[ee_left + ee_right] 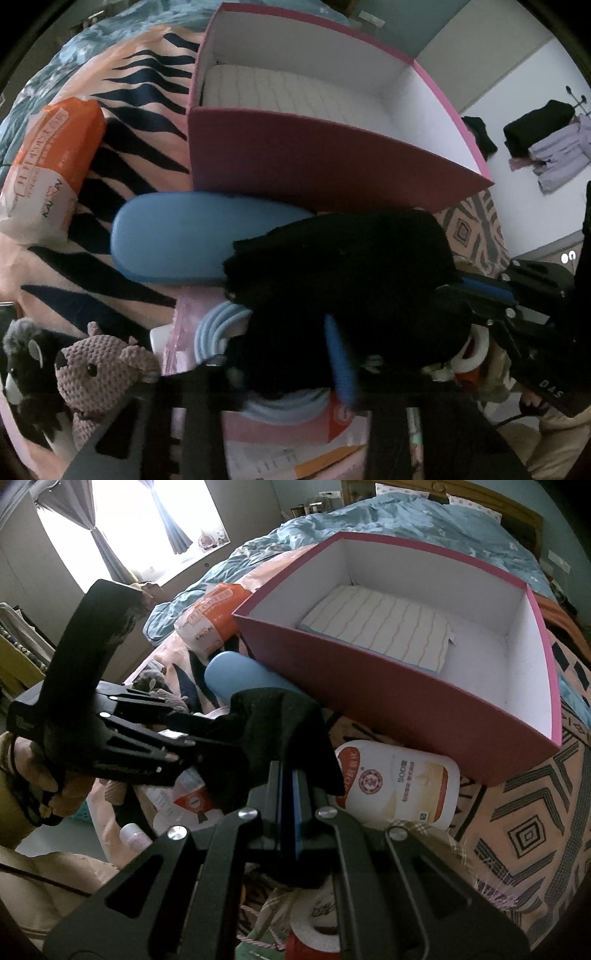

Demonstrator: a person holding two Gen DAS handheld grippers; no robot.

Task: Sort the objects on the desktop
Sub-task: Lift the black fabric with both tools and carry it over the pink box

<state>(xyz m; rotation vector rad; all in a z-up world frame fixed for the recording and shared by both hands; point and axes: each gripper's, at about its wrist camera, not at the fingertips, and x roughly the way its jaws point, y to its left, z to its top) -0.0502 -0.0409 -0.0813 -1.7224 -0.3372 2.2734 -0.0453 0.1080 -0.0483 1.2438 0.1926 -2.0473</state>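
Note:
A black cloth (351,266) (280,723) hangs bunched between both grippers, just in front of the open pink box (332,166) (388,686). My left gripper (317,350) (218,738) is buried in the cloth and looks shut on its left edge; one blue pad (340,369) shows. My right gripper (291,775) (450,284) is shut on the cloth's lower right part, its blue pads pressed together. A white striped folded pad (380,631) lies inside the box. A blue oval case (192,236) (236,675) lies against the box front.
On the patterned bedspread lie an orange tissue pack (48,162) (210,613), a pink knitted toy (99,373), a black plush toy (22,362), a coiled blue cable (218,328), a white bottle (399,779) and a tape roll (317,919).

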